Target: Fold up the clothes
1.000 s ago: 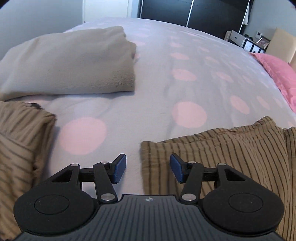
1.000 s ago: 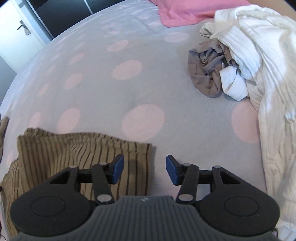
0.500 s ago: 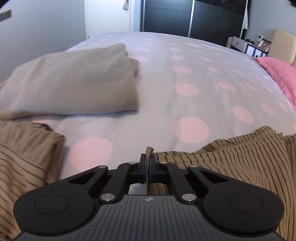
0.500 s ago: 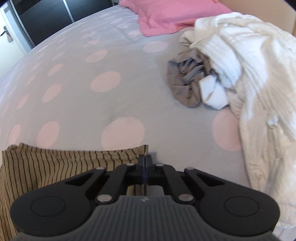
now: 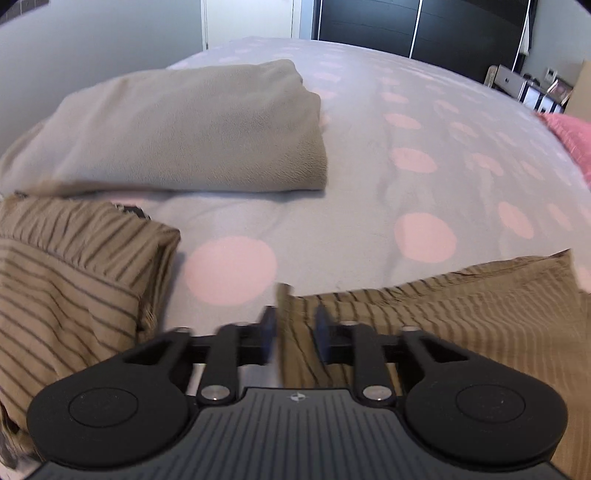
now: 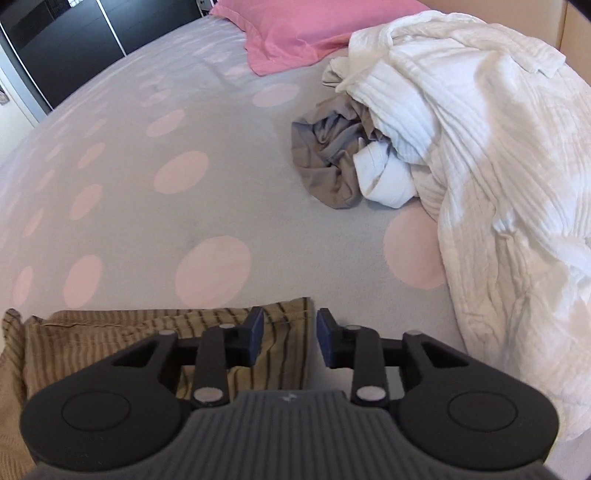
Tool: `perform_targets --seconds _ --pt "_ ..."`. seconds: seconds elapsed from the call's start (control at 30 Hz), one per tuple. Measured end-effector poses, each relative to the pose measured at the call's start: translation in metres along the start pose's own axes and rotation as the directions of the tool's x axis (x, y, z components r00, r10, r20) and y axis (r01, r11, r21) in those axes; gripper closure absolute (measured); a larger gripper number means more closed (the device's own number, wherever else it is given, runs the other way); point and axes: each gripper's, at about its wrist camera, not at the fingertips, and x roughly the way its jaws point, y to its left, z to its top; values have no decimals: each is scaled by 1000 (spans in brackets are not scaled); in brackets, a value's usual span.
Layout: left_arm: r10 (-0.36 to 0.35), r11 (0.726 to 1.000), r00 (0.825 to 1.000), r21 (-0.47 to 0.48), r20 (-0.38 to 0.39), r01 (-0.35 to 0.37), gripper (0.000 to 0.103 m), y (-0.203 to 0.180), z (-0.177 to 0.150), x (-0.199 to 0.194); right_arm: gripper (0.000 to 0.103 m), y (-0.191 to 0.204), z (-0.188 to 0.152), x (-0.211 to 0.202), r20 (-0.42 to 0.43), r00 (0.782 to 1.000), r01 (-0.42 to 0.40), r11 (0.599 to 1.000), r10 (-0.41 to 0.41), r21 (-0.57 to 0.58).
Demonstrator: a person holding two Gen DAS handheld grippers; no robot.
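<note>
Left gripper (image 5: 293,334): the jaws stand partly apart and have just been opening. The blue pads (image 5: 269,332) flank the near left corner of the tan garment with thin dark stripes (image 5: 443,325). The corner cloth lies in the gap, but the pads do not press on it; the picture is blurred here, so light contact with one pad cannot be ruled out.

Right gripper (image 6: 289,338): the jaws stand partly apart and have just been opening. The right edge of the tan striped garment (image 6: 147,332) lies between the pads, nearer the left pad. The right pad (image 6: 325,338) is clear of the cloth, over the bed cover.

Location of the work item: the tan striped garment lies flat on the grey bed cover with pink dots (image 5: 369,206), directly under both grippers.

Other items:
- A second tan striped piece (image 5: 74,277), bunched, lies to the left in the left wrist view.
- A folded beige cloth (image 5: 184,129) lies beyond it.
- A crumpled white ribbed garment (image 6: 480,147) lies at the right of the right wrist view, touching a crumpled grey-brown garment (image 6: 328,155).
- A pink pillow (image 6: 295,29) lies at the far end of the bed.
</note>
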Motion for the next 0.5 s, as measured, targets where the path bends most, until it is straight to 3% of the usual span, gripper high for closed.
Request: perform_targets --seconds 0.23,0.5 --pt "-28 999 997 29 -71 30 63 -17 -31 -28 69 4 -30 -27 -68 995 -81 996 79 -28" --pt "-79 995 983 54 -165 89 62 -30 -85 -79 68 -3 -106 -53 -214 966 -147 989 142 -5"
